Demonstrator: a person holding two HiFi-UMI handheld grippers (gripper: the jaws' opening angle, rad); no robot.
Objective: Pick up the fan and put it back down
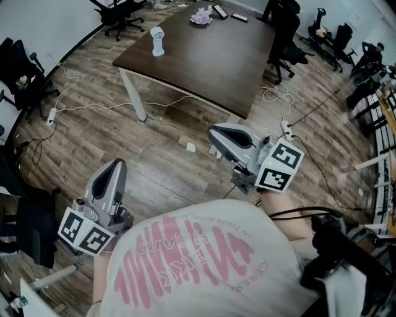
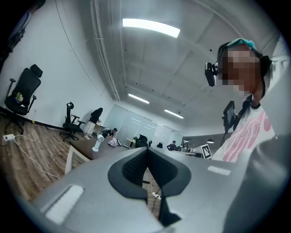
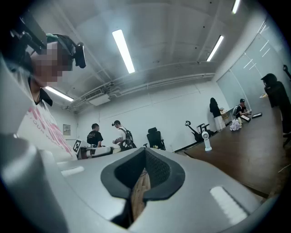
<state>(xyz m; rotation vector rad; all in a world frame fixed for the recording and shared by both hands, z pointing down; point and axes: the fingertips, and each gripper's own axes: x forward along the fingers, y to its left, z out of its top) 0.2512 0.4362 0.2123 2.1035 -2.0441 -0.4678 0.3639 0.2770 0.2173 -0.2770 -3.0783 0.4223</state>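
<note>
Right now: both grippers empty, fan untouched on the far table.
Nearest, low in front of the person's white shirt: left gripper and right gripper, each with jaws pressed together and nothing between them. Past them, wood floor. Further out is the dark table. The fan stands upright near the table's left edge, well apart from both grippers. A pale bundle lies at the table's far end.

Even, bright ceiling strip lights, soft shadows, strong fisheye bending, dark vignetted corners
</note>
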